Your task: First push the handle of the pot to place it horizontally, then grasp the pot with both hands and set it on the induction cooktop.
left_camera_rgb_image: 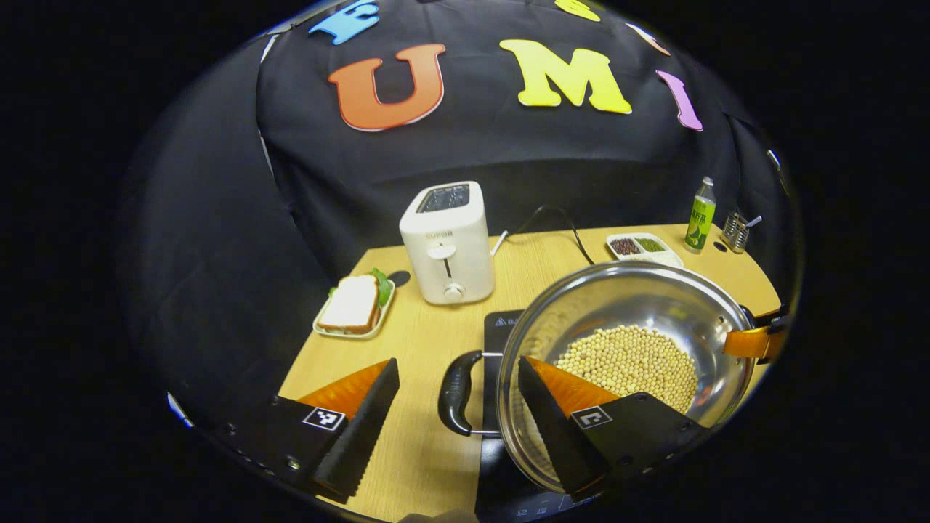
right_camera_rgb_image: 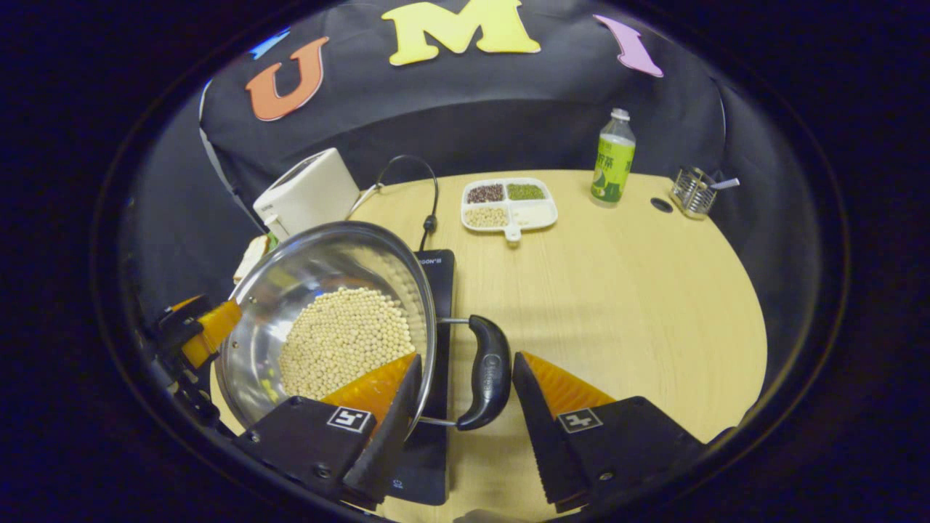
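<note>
A steel pot (left_camera_rgb_image: 654, 298) holding soybeans (left_camera_rgb_image: 632, 363) sits over the black induction cooktop (left_camera_rgb_image: 498, 327). Its black side handle (left_camera_rgb_image: 458, 396) lies between the fingers of my left gripper (left_camera_rgb_image: 458, 361), which is open, one finger inside the rim and one outside. In the right gripper view the pot (right_camera_rgb_image: 327, 254) is at the left, over the cooktop (right_camera_rgb_image: 436, 276). My right gripper (right_camera_rgb_image: 466, 356) is open around the opposite black handle (right_camera_rgb_image: 488, 370), one finger inside the rim. Neither handle is pressed from both sides. Each view shows the other gripper's finger across the pot (left_camera_rgb_image: 755, 341) (right_camera_rgb_image: 207, 327).
On the wooden table (right_camera_rgb_image: 617, 290) stand a white toaster (left_camera_rgb_image: 447, 243), a sandwich on a plate (left_camera_rgb_image: 354, 305), a divided dish of beans (right_camera_rgb_image: 508, 203), a green bottle (right_camera_rgb_image: 612, 156) and a wire holder (right_camera_rgb_image: 694, 190). The cooktop's cable (right_camera_rgb_image: 429, 189) runs back.
</note>
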{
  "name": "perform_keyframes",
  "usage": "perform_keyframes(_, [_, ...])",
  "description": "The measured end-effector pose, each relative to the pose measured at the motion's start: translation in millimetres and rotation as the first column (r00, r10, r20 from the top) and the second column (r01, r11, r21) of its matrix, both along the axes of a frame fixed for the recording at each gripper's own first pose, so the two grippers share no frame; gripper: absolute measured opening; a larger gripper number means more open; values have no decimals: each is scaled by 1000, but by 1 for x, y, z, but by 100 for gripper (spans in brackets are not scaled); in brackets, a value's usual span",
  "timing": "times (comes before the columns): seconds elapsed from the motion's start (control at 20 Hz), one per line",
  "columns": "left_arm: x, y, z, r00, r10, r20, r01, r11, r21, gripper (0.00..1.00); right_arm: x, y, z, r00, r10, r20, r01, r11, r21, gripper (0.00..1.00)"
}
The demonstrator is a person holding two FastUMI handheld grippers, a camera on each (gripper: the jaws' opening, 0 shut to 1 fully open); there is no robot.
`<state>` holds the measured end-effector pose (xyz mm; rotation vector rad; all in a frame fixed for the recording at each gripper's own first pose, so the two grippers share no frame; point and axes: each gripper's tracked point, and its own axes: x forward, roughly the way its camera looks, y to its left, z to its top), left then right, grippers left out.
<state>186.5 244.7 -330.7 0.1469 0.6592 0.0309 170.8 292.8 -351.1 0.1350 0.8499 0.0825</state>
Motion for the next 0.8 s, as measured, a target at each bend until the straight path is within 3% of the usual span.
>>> perform_keyframes(0.15, [-7,-4,15,1000,-4,26,3,1000,23,100,3,-11,24,995,36,92,-31,998,-53,81])
perform_keyframes(0.4, [-20,-25,43,997,-13,79,10,999,30,97,-7,-16,39,990,63,127,-59,998,-34,89])
perform_keyframes(0.8, [-53,-80,123,976,-33,216,33,999,5,97,-29,-51,118,942,132,310,-107,989,-98,88])
